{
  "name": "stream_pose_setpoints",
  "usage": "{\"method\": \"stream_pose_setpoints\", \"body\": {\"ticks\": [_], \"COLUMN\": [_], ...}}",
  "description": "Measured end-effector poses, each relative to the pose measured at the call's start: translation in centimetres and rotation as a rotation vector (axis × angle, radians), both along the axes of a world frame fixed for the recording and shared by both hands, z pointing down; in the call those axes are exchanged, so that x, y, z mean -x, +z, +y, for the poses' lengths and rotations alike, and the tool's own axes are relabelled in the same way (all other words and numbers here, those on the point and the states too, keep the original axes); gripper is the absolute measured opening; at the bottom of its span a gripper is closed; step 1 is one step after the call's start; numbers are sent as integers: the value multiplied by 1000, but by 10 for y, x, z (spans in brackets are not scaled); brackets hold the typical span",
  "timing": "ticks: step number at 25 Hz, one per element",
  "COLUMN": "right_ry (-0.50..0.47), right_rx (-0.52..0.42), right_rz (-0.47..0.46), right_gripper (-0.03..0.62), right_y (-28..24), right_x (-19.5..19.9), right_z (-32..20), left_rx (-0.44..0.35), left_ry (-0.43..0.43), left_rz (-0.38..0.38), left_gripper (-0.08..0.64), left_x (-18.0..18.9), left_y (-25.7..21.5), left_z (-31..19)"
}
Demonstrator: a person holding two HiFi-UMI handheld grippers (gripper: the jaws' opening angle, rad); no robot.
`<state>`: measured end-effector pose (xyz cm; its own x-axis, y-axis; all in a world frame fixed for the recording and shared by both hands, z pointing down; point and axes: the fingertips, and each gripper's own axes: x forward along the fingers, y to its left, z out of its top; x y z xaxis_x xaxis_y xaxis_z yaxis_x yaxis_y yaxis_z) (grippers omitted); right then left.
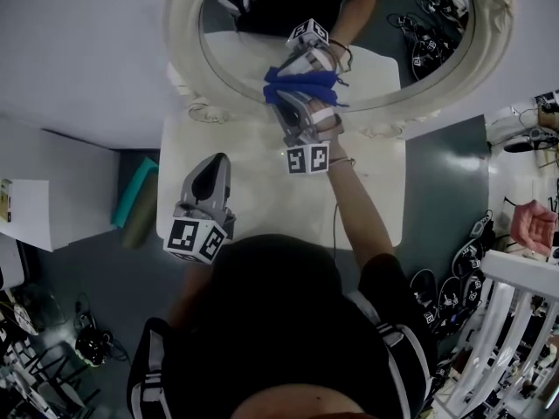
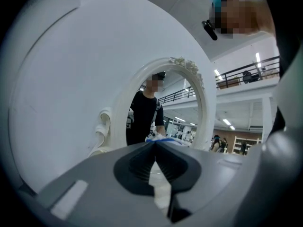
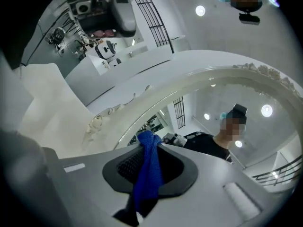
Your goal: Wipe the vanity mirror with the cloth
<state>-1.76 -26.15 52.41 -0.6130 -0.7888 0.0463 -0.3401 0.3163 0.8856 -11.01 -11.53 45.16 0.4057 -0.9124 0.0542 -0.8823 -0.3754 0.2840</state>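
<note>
found the vanity mirror [image 1: 437, 77] standing at the far edge of the table [image 1: 262, 199], backed against the wall [image 1: 79, 51]. saw the right gripper [image 1: 300, 94] out ahead over the table's far middle, tips at the lower part of the glass, with the cloth [image 1: 301, 81] pinched between its jaws and lying against the mirror. noted the left gripper [image 1: 218, 160] nearer and further left, over the table's near left part, well short of the frame.
</note>
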Motion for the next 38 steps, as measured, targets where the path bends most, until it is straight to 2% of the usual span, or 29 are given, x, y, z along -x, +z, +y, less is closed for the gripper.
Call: {"method": "stream_pose_setpoints", "body": {"ticks": [3, 7, 12, 14, 16, 18, 21, 26, 28, 29, 32, 33, 34, 35, 37, 38], "right_ry": [-1, 6, 29, 25, 4, -29, -61, -176, -230, -266, -477, -539, -555, -523, -371, -289], "right_rx": [100, 247, 506, 565, 629, 762, 1038, 1425, 1605, 1683, 1863, 1882, 1867, 1822, 1671, 1589], "right_rz": [-20, -93, -114, -122, -177, -305, -584, -1038, -1161, -1187, -1200, -1171, -1110, -1023, -840, -777], "right_gripper": [58, 58, 58, 58, 58, 60, 58, 60, 58, 58, 58, 58, 58, 58, 60, 60], "right_y": [34, 59, 110, 119, 113, 99, 70, 22, 12, 7, -14, -20, -20, -16, -2, 1], "right_x": [-5, -8, -14, -16, -15, -16, -23, -37, -42, -43, -42, -42, -43, -45, -55, -62], "right_z": [-4, -8, -11, -11, -8, -2, 13, 36, 47, 54, 83, 94, 103, 111, 118, 116], "left_rx": [-1, 2, 5, 5, 4, 5, -1, -1, 0, -1, -3, -2, -4, -7, -8, -8], "left_ry": [-9, -30, -49, -50, -52, -57, -56, -42, -36, -31, -18, -15, -10, -5, -2, -3], "left_rz": [-10, -19, -12, -10, -12, -13, -13, -21, -17, -18, -17, -14, -15, -18, -21, -20], "left_gripper": [11, 11, 11, 11, 11, 11, 11, 11, 11, 11, 11, 11, 11, 11, 11, 11], "left_x": [5, 12, 13, 13, 14, 14, 13, 14, 12, 11, 6, 5, 4, 2, 1, 0], "left_y": [-2, -6, -4, -3, -2, -4, -6, -7, -4, -2, 0, 1, 1, 0, -2, -3], "left_z": [0, 4, 8, 9, 12, 14, 17, 16, 11, 9, 1, -1, -2, -2, -2, -2]}}
